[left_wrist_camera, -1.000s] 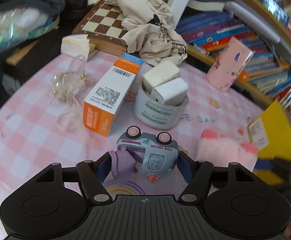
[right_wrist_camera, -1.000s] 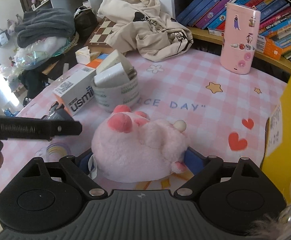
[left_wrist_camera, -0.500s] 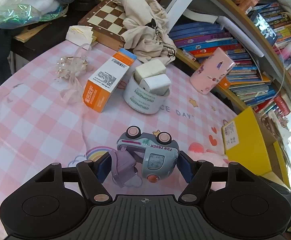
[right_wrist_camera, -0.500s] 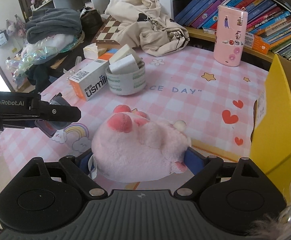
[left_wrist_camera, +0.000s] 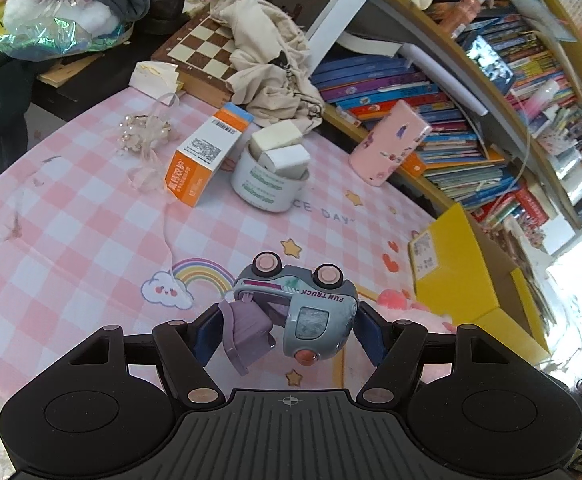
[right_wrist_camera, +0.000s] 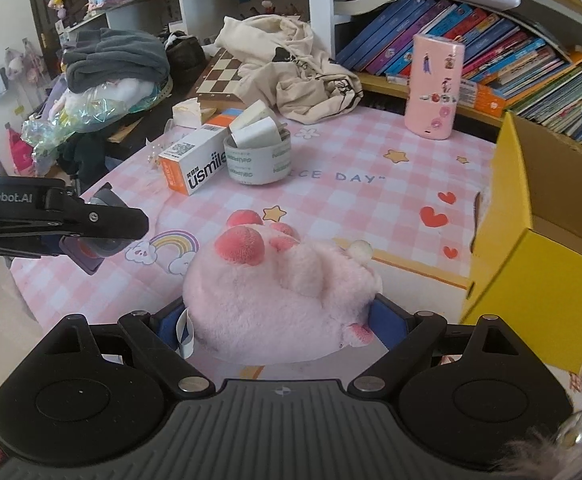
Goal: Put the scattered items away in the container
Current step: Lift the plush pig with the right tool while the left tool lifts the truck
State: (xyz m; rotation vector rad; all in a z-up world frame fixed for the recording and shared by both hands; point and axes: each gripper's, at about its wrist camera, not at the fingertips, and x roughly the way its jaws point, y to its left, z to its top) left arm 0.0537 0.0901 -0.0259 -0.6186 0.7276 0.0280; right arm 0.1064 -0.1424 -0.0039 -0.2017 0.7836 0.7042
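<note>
Pink plush hides the right gripper pads.

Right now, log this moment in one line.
left hand-held gripper: shut on toy truck | right hand-held gripper: shut on pink plush | yellow box: open

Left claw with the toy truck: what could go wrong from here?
1. The blue-grey plastic toy truck sits upside down in the left claw, its purple flap dangling; it may snag the yellow cardboard box rim.
2. Both claws head boxward; the right claw with its pink plush toy may collide.
</note>
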